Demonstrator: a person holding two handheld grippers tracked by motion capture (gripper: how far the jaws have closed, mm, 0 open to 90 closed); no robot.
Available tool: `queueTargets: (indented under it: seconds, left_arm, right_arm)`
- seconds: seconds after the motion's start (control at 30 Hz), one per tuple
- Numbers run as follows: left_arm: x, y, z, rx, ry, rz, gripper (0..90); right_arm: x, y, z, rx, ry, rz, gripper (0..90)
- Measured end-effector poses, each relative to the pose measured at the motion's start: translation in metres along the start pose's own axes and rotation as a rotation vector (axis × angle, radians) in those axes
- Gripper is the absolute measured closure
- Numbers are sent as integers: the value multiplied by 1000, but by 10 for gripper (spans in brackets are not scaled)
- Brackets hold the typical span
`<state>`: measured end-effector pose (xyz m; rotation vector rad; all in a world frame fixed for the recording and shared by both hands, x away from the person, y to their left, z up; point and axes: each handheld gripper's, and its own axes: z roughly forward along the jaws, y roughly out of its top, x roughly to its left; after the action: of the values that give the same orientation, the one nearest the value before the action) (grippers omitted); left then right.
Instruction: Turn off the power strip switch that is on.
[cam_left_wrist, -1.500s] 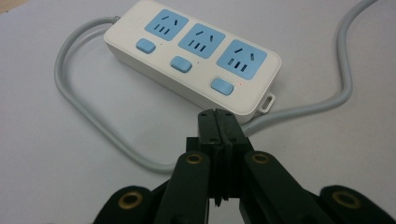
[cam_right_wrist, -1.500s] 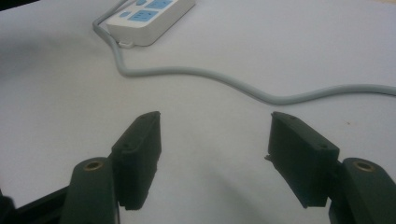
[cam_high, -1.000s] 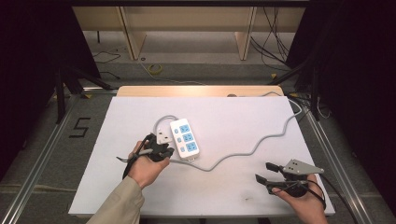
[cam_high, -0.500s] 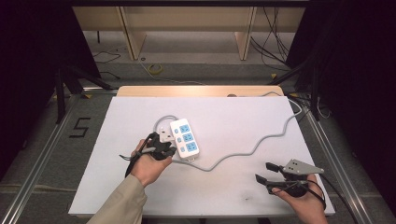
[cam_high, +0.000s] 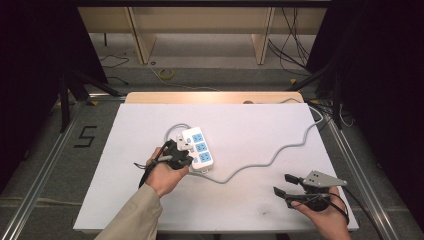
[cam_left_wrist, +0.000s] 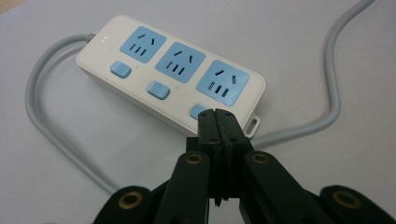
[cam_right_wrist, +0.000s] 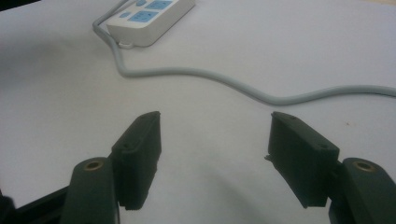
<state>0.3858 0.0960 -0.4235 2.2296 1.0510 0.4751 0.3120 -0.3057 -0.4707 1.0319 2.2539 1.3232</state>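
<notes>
A white power strip (cam_high: 198, 146) with three blue sockets and three blue switches lies left of the table's centre. Its grey cable (cam_high: 280, 152) winds right and off the far right corner. My left gripper (cam_high: 186, 159) is at the strip's near left side. In the left gripper view the jaws are shut with nothing between them, and my left gripper (cam_left_wrist: 215, 114) has its tips over the nearest blue switch (cam_left_wrist: 198, 111) of the power strip (cam_left_wrist: 173, 77); whether they touch it I cannot tell. My right gripper (cam_high: 280, 183) stands open near the front right edge, and in its own view my right gripper (cam_right_wrist: 215, 121) is empty.
The white table top (cam_high: 240, 125) has a wooden strip (cam_high: 210, 97) along its far edge. The cable (cam_right_wrist: 210, 74) crosses the surface ahead of my right gripper, with the power strip (cam_right_wrist: 149, 18) beyond it. Metal rails (cam_high: 45, 165) run beside the table on the floor.
My left gripper has edged slightly forward and right, closer to the power strip. The right gripper has stayed where it was, still open.
</notes>
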Motion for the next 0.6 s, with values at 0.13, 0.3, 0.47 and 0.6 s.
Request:
queueTargets:
  seconds: [0.13,0.3,0.47,0.6]
  left_arm:
    - [-1,1,1,3,-2,3,897]
    - [-1,3,3,7,-3,7,897]
    - [-2,4,5,6,-4,6,897]
    - [-3,6,7,13,-7,12,897]
  right_arm:
    - [0,0,0,2,1,1,356]
    - [0,0,0,2,1,1,356]
    - [0,0,0,3,1,1,356]
    - [0,0,0,1,-1,1,356]
